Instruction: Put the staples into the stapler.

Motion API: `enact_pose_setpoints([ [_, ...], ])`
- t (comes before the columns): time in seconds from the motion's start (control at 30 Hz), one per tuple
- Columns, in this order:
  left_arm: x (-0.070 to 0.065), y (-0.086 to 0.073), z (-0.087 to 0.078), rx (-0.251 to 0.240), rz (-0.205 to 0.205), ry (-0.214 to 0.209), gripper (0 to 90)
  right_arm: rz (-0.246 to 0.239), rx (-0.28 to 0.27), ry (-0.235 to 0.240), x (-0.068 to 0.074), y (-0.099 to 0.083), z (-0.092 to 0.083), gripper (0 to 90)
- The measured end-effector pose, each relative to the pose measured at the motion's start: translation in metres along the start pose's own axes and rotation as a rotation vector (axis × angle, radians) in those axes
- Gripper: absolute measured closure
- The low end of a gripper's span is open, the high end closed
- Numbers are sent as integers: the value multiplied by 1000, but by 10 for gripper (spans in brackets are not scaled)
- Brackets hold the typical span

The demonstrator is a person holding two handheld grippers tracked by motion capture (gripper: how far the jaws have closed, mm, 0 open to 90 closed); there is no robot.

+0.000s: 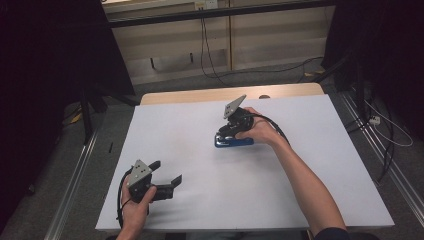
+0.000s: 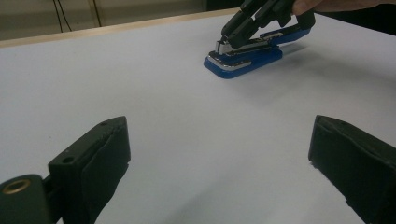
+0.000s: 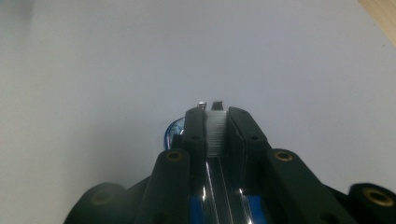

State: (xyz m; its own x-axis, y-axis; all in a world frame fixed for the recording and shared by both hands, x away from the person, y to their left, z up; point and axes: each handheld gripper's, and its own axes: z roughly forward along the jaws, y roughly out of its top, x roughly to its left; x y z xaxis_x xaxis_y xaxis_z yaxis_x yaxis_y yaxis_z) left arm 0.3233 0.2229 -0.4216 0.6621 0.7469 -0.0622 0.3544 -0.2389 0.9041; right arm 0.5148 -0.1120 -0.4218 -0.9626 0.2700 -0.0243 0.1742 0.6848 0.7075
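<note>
The right gripper (image 1: 231, 131) is clenched on a strip of staples (image 3: 216, 133) inside the opened blue stapler (image 2: 245, 53), which lies on the desk (image 1: 200, 165) directly beneath its jaws, probably to seat or lift the strip along the channel. The left gripper (image 1: 167, 175) rests released, well short of the stapler, seemingly waiting to steady it.

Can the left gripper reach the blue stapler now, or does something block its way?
Probably yes: bare table lies between the open left gripper and the stapler, though the right gripper already clamps its top.
</note>
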Motion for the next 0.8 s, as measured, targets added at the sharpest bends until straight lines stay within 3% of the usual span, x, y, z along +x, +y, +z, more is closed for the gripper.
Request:
enact_pose_setpoints([
  [0.8,0,0,0,0,0,0,57,15,-5,1,0,0,0,769],
])
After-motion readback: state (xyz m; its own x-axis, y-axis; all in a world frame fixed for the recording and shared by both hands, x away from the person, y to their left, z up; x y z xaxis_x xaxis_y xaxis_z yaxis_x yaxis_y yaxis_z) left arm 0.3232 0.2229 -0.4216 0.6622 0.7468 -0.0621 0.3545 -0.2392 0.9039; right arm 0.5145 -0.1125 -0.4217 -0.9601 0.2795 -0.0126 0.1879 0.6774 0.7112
